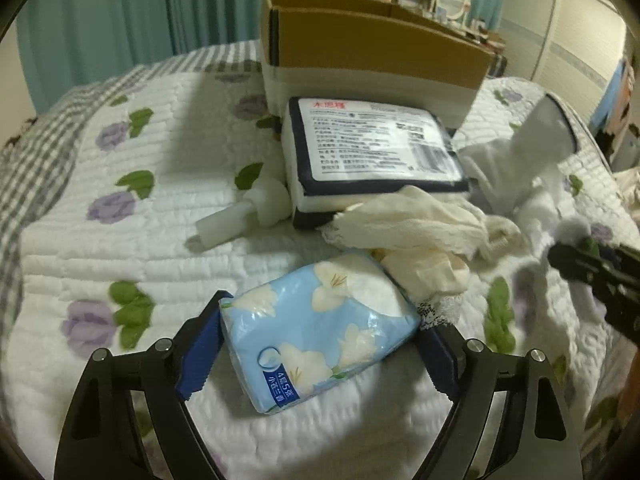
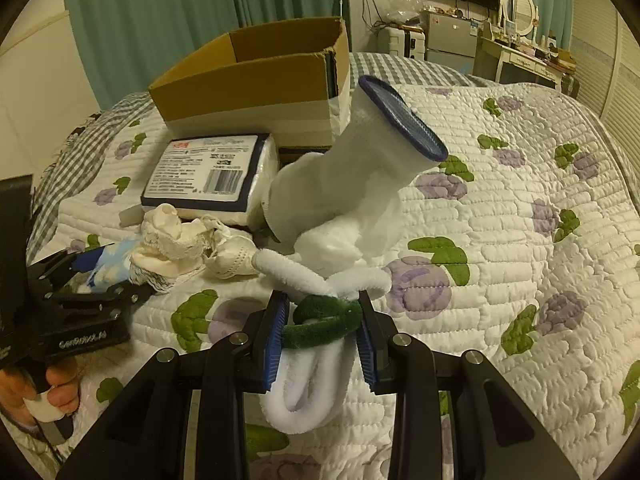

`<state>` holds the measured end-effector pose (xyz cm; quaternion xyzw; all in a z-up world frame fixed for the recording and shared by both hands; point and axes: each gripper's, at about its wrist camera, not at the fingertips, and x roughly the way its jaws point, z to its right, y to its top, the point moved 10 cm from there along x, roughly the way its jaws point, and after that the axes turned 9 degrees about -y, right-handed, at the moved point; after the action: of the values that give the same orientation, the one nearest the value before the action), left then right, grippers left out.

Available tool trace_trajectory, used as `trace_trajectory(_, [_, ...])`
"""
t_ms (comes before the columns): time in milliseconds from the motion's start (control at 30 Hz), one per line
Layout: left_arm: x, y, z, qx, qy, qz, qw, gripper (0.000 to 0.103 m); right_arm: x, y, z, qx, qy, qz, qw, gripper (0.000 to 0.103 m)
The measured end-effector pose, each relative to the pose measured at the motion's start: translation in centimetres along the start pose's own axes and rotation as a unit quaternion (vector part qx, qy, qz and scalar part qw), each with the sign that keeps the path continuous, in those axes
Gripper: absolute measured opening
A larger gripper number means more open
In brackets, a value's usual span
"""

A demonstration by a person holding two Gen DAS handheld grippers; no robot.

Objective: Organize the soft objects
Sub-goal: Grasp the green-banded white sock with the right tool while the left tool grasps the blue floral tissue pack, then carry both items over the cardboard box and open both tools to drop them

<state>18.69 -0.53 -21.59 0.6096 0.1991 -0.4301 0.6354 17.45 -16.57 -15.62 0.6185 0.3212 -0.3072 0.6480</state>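
Now we have both claws loaded: our left gripper is clamped across the blue tissue pack low over the quilt, and our right gripper is pinched on the green-and-white fuzzy loops, whose white ends trail onto the bedding. To do this well, we should squeeze only lightly and lift the loops clear of the white sock. Then we carry each piece over the cardboard box rim before letting go.
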Motion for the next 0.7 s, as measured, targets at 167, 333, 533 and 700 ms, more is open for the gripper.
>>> trace_trajectory(167, [-2.7, -1.4, 0.7, 0.012, 0.008, 0.004, 0.9999, 0.086, -1.7, 0.0, -0.5, -0.004, 0.002, 0.016, 1.0, 0.032])
trace_trajectory(333, [-5.3, -1.5, 1.1, 0.023, 0.019, 0.022, 0.9993, 0.086, -3.7, 0.1, -1.1, -0.008, 0.008, 0.035, 0.999, 0.032])
trace_trajectory(533, [-9.1, 1.1, 1.9, 0.025, 0.022, 0.065, 0.9973, 0.086, -6.6, 1.1, -1.8, -0.008, 0.024, 0.064, 0.998, 0.032])
trace_trajectory(700, [-11.5, 5.1, 3.0, 0.045, 0.027, 0.105, 0.9931, 0.086, -8.7, 3.4, -1.8, -0.01, 0.038, 0.089, 0.995, 0.032])
